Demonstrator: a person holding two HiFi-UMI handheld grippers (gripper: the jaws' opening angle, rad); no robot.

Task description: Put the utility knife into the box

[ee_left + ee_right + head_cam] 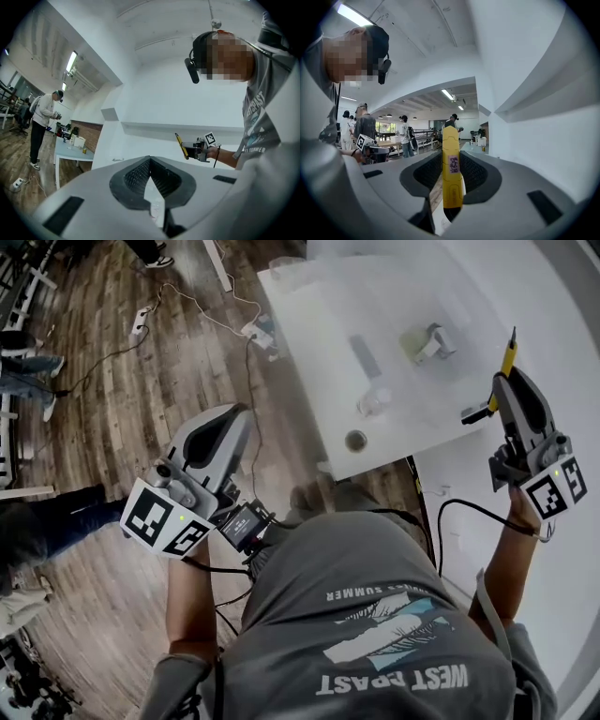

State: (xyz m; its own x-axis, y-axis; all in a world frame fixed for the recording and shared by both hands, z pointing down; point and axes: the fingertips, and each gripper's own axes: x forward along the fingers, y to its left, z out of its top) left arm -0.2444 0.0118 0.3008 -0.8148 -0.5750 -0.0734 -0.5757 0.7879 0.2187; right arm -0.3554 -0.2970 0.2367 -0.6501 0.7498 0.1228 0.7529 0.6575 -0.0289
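My right gripper [502, 382] is shut on a yellow utility knife [507, 356], which sticks out past the jaws above the right edge of the white table [403, 292]. In the right gripper view the knife [451, 168] stands upright between the dark pads, with a small pink label on it. My left gripper [242, 414] hangs over the wooden floor left of the table, its jaws meeting at the tips with nothing between them [150, 161]. The left gripper view shows the right gripper [199, 151] and knife [180, 145] from the side. I can make out no box.
On the table lie a tape roll [429, 341], a flat grey piece [364, 357], a small white item [375, 401] and a round dark-rimmed item [355, 440]. Cables and a power strip [141, 322] trail over the floor. Several people stand in the background [364, 125].
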